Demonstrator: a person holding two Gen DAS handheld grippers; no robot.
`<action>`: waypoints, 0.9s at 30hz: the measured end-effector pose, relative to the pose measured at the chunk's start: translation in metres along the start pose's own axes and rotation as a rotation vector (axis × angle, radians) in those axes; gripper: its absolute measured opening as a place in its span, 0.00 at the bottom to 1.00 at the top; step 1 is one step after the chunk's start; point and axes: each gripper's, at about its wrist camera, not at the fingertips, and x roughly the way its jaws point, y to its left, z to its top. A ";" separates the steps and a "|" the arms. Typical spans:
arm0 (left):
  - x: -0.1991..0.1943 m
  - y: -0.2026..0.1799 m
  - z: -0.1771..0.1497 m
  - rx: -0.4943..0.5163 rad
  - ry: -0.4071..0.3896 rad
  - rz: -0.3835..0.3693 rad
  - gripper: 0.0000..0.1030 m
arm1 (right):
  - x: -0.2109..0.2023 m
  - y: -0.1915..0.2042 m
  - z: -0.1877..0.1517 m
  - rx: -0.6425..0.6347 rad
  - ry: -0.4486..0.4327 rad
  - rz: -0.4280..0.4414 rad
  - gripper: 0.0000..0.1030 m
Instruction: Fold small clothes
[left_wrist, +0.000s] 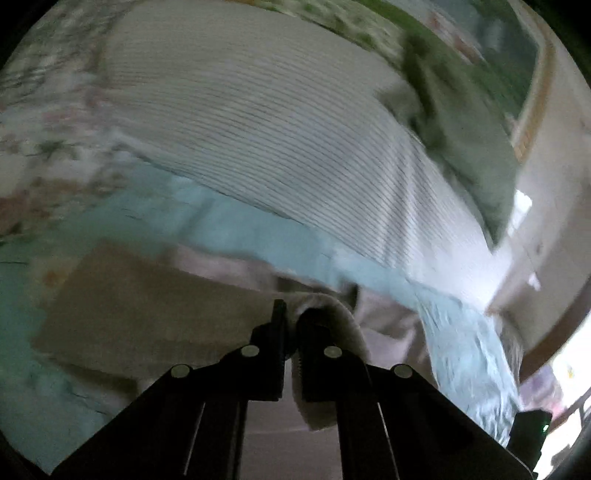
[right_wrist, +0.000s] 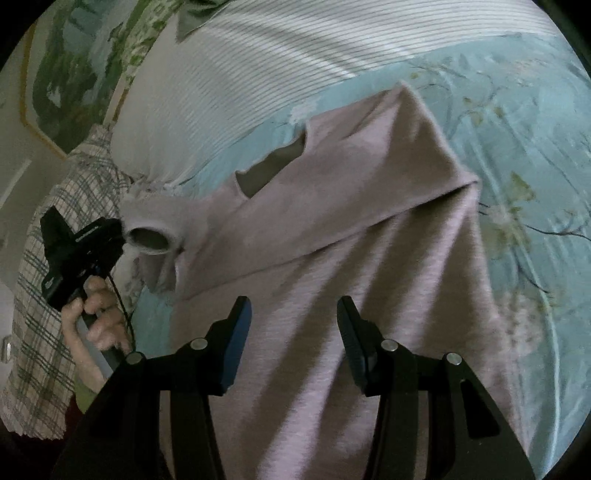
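A mauve long-sleeved top (right_wrist: 332, 240) lies spread on a light blue floral bedsheet (right_wrist: 517, 147), its neck opening toward the upper left. In the right wrist view a hand (right_wrist: 96, 310) holds my left gripper (right_wrist: 120, 236) at the left, shut on the top's sleeve cuff (right_wrist: 147, 240) and lifting it off the bed. The blurred left wrist view shows that gripper (left_wrist: 291, 325) with pale fabric (left_wrist: 343, 325) pinched between its jaws. My right gripper (right_wrist: 293, 306) hovers over the top's body, its jaws apart with nothing between them.
A white striped pillow (right_wrist: 258, 66) lies at the head of the bed beyond the top. Green leafy bedding (right_wrist: 74, 74) is behind it. Plaid cloth (right_wrist: 40, 295) fills the left edge of the right wrist view. The bed's edge (left_wrist: 461, 350) drops away at the right.
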 end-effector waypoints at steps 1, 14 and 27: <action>0.010 -0.015 -0.008 0.014 0.023 -0.017 0.04 | -0.002 -0.003 0.000 0.006 -0.004 -0.004 0.48; 0.107 -0.061 -0.092 0.132 0.255 0.019 0.16 | 0.007 -0.016 0.011 0.036 -0.006 -0.005 0.48; -0.006 0.065 -0.104 -0.015 0.116 0.361 0.53 | 0.093 0.012 0.046 0.032 0.092 0.094 0.48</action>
